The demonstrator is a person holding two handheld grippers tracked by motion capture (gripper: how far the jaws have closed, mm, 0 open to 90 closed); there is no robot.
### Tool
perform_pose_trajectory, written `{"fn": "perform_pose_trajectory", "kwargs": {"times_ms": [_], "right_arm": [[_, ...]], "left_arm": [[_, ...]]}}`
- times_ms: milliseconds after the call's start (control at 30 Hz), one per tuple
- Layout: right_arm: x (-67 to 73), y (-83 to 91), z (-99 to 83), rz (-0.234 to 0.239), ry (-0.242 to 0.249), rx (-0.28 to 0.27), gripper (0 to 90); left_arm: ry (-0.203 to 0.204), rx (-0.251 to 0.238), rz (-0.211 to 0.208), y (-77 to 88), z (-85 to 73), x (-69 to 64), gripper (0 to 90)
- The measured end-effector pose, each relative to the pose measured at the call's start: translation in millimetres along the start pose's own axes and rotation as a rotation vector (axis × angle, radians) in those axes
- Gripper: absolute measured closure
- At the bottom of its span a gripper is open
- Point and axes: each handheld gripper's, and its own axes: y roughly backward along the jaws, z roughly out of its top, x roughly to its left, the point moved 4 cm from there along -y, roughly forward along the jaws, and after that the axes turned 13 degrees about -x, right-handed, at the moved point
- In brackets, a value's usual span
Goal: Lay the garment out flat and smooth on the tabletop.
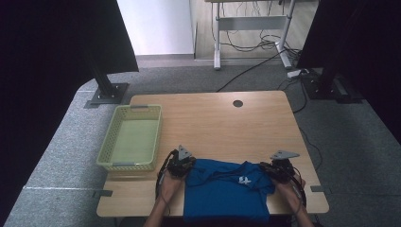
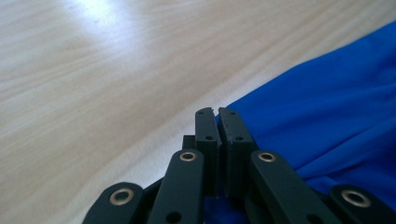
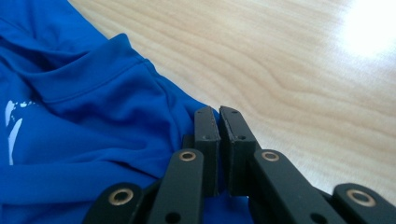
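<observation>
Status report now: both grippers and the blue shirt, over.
Left gripper shut on blue shirt, right gripper too. Shirt flat at near table edge. Green basket left, clear of it.

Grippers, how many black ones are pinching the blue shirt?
2. The left gripper pinches the blue fabric shirt at its far left corner; the right gripper pinches its far right corner.

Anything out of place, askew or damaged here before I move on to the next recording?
Nothing damaged or spilled. The blue shirt lies rumpled rather than flat, and its lower edge hangs over the near edge of the table. The left gripper and right gripper are each shut on a top corner of it. The green basket sits square, empty.
</observation>
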Motion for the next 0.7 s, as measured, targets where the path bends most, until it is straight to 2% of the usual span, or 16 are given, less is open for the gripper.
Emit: {"fn": "perform_pose_trajectory", "kwargs": {"times_ms": [133, 300, 400, 433, 500, 533, 567, 700], "right_arm": [[6.3, 8.3, -4.7, 0.016, 0.017, 0.008, 85.3], [14.3, 19.9, -11.8, 0.038, 0.016, 0.012, 85.3], [16.8, 23.5, -12.8, 0.036, 0.029, 0.017, 85.1], [16.8, 23.3, -11.9, 0.029, 0.039, 0.013, 85.1], [14.1, 21.9, -7.7, 0.013, 0.033, -0.014, 85.1], [11.9, 21.1, -4.6, 0.007, 0.027, -0.027, 85.2], [7.8, 19.2, 0.3, -0.004, 0.02, -0.041, 85.2], [-3.8, 10.5, 7.9, -0.029, 0.008, -0.043, 85.2]], "left_arm": [[-0.028, 0.02, -0.024, 10.7, -3.9, -10.3, 86.2], [-0.023, 0.021, -0.067, 25.3, -11.1, -23.5, 86.1], [-0.063, 0.024, -0.043, 28.2, -10.0, -24.4, 86.1], [-0.061, 0.01, -0.029, 28.1, -7.4, -21.8, 86.7], [-0.008, -0.028, -0.031, 27.6, 0.4, -13.4, 87.1], [-0.008, -0.028, -0.031, 27.6, 0.4, -13.4, 87.1], [0.038, -0.062, -0.028, 25.8, 8.7, -3.9, 87.1], [0.071, -0.058, 0.001, 15.3, 14.0, 10.7, 87.0]]}}
